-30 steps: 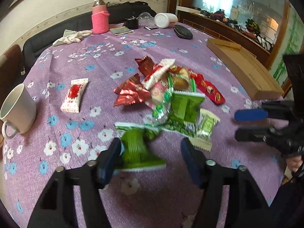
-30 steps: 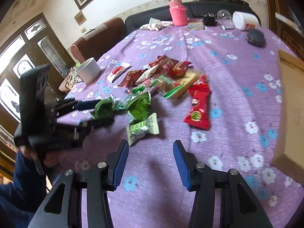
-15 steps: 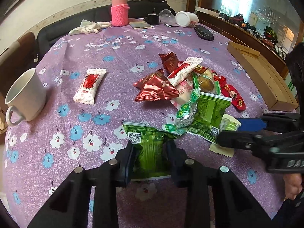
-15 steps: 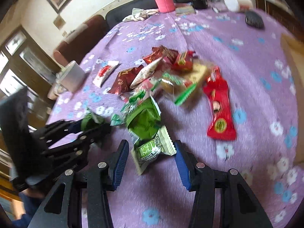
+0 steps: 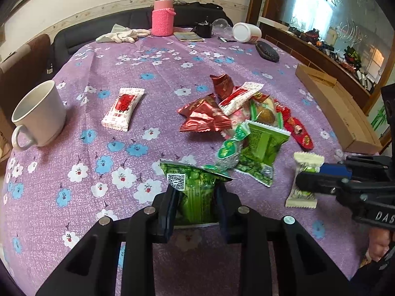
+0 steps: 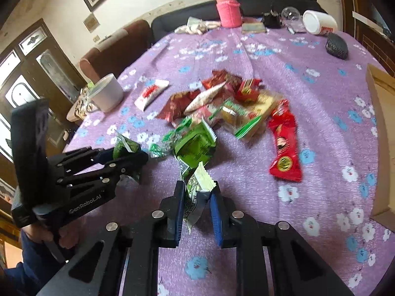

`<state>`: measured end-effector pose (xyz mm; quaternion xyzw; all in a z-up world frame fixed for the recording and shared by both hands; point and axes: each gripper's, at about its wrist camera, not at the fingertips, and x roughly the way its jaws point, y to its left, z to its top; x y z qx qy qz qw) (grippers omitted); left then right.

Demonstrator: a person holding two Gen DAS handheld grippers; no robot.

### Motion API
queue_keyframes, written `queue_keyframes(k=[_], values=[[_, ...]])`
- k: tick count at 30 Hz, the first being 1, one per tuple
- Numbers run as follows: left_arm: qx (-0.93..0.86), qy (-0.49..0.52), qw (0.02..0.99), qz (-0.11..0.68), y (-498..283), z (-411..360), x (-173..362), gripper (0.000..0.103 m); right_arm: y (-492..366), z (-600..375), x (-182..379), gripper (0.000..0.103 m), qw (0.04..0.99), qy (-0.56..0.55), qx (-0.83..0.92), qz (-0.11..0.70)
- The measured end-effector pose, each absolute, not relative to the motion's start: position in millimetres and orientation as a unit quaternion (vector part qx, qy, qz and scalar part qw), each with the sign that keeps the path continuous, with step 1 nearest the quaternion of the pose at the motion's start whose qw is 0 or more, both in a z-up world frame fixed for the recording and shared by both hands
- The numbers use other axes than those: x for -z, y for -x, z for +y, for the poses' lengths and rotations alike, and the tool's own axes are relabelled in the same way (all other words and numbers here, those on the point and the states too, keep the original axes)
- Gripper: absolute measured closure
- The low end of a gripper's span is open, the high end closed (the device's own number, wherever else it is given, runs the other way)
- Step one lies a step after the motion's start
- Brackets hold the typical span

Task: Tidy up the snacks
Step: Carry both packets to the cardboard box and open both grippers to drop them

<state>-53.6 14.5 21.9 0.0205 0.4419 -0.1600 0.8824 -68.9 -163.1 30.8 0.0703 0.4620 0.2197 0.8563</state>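
The left claw (image 5: 196,203) grips a green packet (image 5: 195,192) at the near edge of the purple surface (image 5: 74,197). The right claw (image 6: 197,203) clamps a pale green packet (image 6: 197,194) just right of it. The snack pile (image 5: 242,120) lies mid-surface; one white-and-red packet (image 5: 122,109) lies apart, near a mug (image 5: 37,116).

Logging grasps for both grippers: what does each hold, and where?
Left gripper pinches the dark green foil snack packet at its near end. Right gripper pinches the pale green-and-white snack packet around its middle.
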Motion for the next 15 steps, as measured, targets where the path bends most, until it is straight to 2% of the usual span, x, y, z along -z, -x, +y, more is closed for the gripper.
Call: queue_keyframes(k=[10,12,15], values=[[0.149,-0.029,0.880,0.451,52,6,-17,0.076,68,-156,-19,0.077,0.853,-0.039,-0.212,0.474],[0.148,-0.031,0.880,0.450,53,5,-17,0.076,68,-154,-16,0.071,0.850,-0.030,-0.211,0.482],[0.149,-0.029,0.880,0.450,53,5,-17,0.076,72,-151,-14,0.069,0.853,-0.017,-0.209,0.479]])
